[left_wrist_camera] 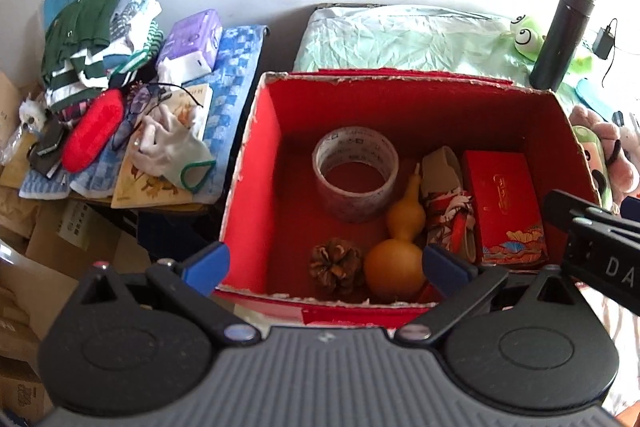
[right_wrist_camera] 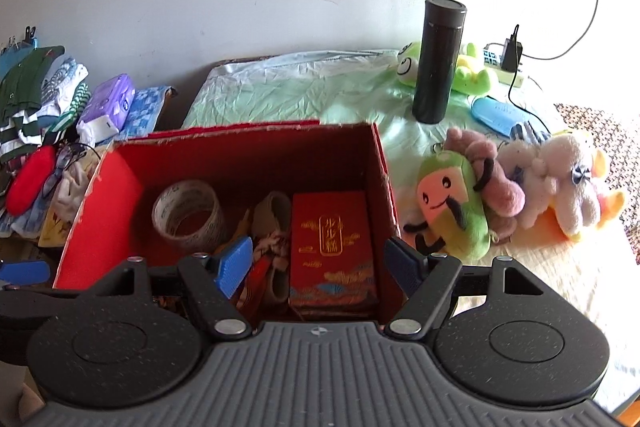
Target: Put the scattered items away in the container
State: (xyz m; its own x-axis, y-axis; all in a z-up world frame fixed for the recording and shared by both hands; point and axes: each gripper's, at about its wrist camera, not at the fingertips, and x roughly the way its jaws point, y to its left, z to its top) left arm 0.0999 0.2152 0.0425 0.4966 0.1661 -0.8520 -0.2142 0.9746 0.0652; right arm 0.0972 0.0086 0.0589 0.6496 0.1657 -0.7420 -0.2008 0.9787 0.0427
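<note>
My left gripper (left_wrist_camera: 326,265) hung over the near rim of the red box (left_wrist_camera: 256,163), fingers (left_wrist_camera: 208,261) spread wide, nothing between them. Inside the box: tape roll (left_wrist_camera: 355,173) at 12 o'clock from the fingers, pine cone (left_wrist_camera: 336,265) nearest the front wall, yellow gourd (left_wrist_camera: 394,255) just beside it at 3 o'clock, then a patterned cloth bundle (left_wrist_camera: 450,211) & a red gift pack (left_wrist_camera: 506,205) against the right wall.

My right gripper (right_wrist_camera: 320,265) sat above the same box's near right corner, fingers (right_wrist_camera: 234,265) also wide & empty, the gift pack between them in view. Still out on the bed (right_wrist_camera: 280,87), at 1–2 o'clock from that gripper: green plush (right_wrist_camera: 452,215) touching the box wall or just beside it, can't tell which, w/ pink plush (right_wrist_camera: 492,171) & white plush (right_wrist_camera: 568,179) bunched beside it. Black flask (right_wrist_camera: 438,61) stood upright farther back, frog toy (right_wrist_camera: 410,63) behind it. Clothes pile (left_wrist_camera: 88,35) at 10 o'clock from my left gripper.
</note>
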